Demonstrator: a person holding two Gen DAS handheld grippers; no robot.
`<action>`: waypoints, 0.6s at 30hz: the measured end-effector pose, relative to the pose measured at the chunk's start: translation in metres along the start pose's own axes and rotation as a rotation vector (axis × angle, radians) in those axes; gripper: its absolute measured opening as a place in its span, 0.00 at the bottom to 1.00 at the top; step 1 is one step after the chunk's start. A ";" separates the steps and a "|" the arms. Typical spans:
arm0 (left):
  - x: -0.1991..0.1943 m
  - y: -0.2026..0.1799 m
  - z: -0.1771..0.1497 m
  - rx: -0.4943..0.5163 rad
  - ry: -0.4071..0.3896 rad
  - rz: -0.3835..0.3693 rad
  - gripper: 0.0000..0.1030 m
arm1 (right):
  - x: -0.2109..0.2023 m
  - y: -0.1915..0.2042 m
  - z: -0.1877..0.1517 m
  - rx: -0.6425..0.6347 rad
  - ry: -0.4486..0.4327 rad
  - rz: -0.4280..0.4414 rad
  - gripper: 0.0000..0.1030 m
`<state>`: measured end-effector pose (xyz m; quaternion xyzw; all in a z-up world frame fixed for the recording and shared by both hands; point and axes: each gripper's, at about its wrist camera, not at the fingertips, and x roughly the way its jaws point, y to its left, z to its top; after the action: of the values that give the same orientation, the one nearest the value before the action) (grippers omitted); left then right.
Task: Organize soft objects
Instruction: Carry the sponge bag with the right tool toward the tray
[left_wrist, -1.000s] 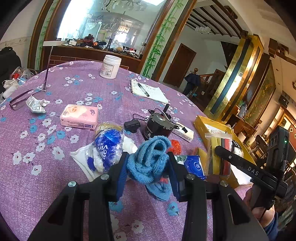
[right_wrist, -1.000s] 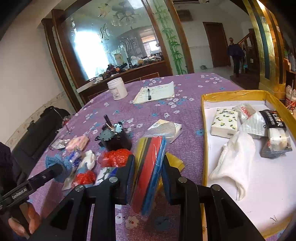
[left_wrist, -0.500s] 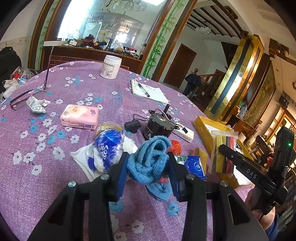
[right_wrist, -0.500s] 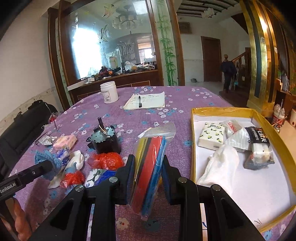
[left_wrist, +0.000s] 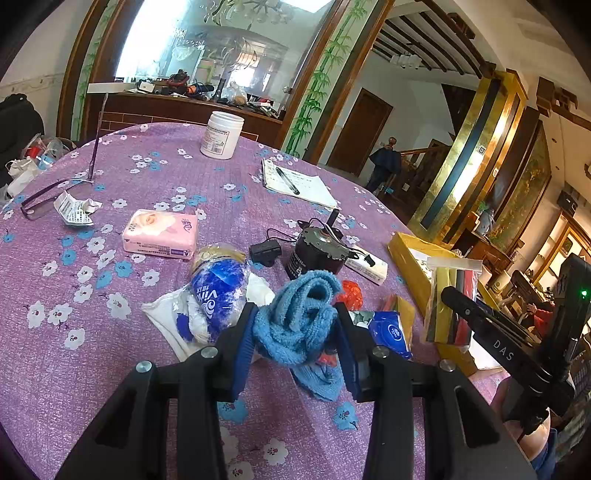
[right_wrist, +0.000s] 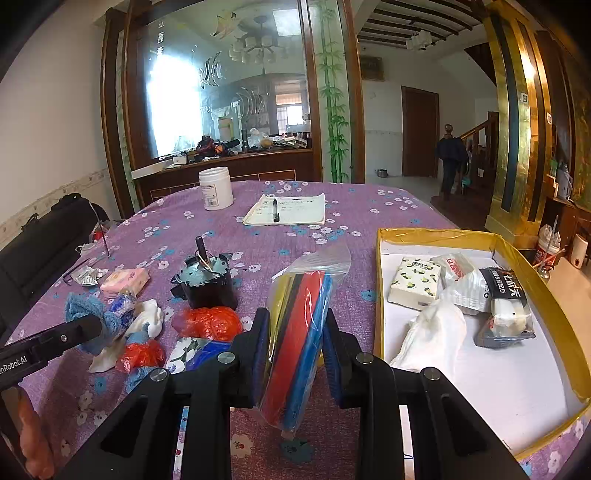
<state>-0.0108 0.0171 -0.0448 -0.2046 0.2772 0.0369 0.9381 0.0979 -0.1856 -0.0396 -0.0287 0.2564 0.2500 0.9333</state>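
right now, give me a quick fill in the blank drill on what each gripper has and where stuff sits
1. The left gripper is shut on a ____ knitted cloth.
2. The right gripper holds a clear bag of coloured sheets standing ____.
3. The pen lies on the ____.
4. The white cloth lies inside the ____ tray.

Missing: blue; on edge; notepad; yellow

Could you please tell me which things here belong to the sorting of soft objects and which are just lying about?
Belongs: blue towel, bag of coloured cloths, pink tissue pack, yellow tray, white cloth.

Lying about: motor, white jar, notepad, pen.
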 end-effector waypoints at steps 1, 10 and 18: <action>0.000 0.000 0.000 0.001 -0.002 0.000 0.38 | -0.001 0.000 0.000 -0.001 -0.003 -0.001 0.28; -0.006 -0.003 -0.001 0.012 -0.020 0.000 0.38 | -0.005 0.000 0.000 -0.004 -0.018 -0.006 0.28; -0.008 -0.007 -0.002 0.025 -0.035 -0.002 0.38 | -0.008 0.000 0.000 -0.004 -0.027 -0.011 0.28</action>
<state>-0.0172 0.0103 -0.0395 -0.1926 0.2607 0.0360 0.9453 0.0917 -0.1896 -0.0356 -0.0283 0.2431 0.2458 0.9379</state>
